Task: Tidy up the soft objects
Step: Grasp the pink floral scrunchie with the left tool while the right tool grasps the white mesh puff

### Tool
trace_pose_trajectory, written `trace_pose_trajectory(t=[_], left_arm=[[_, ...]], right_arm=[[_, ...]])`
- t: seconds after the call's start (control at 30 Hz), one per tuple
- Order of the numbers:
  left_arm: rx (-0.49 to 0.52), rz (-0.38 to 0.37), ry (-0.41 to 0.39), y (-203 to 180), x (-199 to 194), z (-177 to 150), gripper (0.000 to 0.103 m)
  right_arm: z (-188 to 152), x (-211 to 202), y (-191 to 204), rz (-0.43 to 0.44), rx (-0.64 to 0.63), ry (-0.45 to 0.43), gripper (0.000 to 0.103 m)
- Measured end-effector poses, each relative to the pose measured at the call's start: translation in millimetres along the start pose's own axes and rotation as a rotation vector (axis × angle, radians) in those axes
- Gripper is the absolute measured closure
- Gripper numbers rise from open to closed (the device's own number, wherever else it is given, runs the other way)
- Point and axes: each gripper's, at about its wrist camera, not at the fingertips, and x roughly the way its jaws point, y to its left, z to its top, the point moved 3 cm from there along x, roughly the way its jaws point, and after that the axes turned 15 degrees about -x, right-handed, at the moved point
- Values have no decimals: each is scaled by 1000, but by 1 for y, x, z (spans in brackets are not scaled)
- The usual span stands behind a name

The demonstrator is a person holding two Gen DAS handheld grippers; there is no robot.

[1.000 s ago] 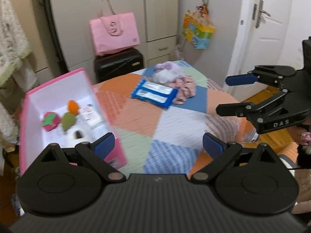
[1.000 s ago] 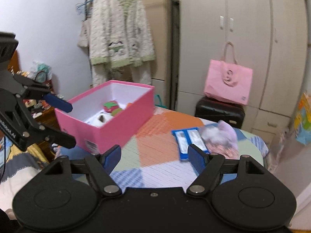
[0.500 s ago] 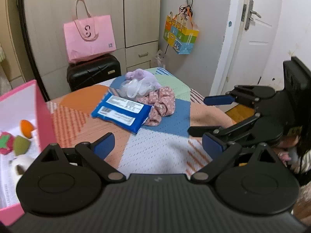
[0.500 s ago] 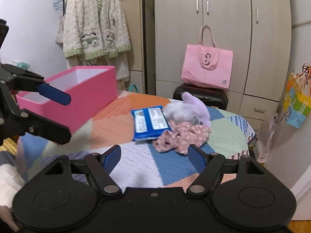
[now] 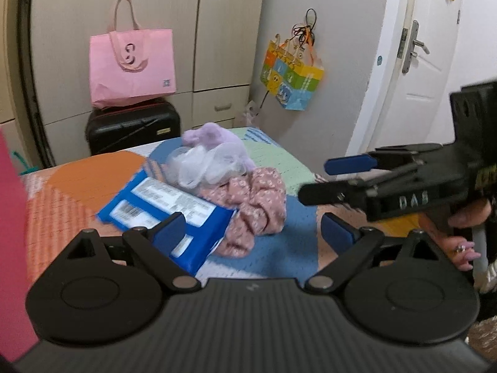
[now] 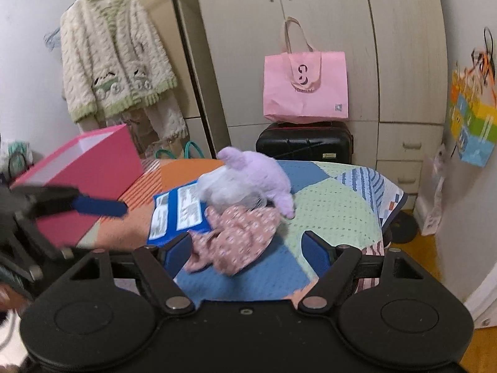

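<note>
Both grippers hover over the patchwork-covered tabletop with fingers spread wide and nothing between them: the left gripper above the flat blue plastic packet with white labels, the right gripper above the crumpled pink floral cloth. Behind the cloth and touching it lies a lilac plush toy with a white mesh pouf against it. The open pink cardboard box stands at the left edge. Farther back, a pink paper bag sits on a black suitcase.
</note>
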Motion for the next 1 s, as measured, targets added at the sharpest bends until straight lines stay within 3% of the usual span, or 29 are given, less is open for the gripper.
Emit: trace_pose_trajectory(t=[0.27, 0.4, 0.47, 0.53, 0.6, 0.67, 0.7, 0.87, 1.0], left_arm=[[78, -37, -67, -19, 43, 0, 9], [135, -9, -8, -30, 64, 0, 9], [89, 33, 56, -26, 77, 0, 9], [32, 66, 70, -20, 84, 1, 10], [44, 120, 49, -17, 86, 1, 19], [54, 160, 41, -14, 87, 0, 44], [55, 166, 42, -12, 87, -1, 51], [6, 162, 44, -1, 81, -2, 74], [-38, 140, 43, 7, 76, -1, 79]], right_arm=[[27, 42, -15, 191, 127, 37, 21], [35, 72, -13, 242, 158, 96, 21], [37, 89, -14, 264, 189, 129, 21], [37, 102, -16, 266, 216, 155, 21], [36, 110, -19, 260, 230, 170, 21], [35, 115, -19, 297, 210, 188, 21], [35, 117, -17, 306, 205, 189, 21], [30, 131, -16, 305, 246, 194, 21], [29, 132, -17, 284, 282, 149, 21]])
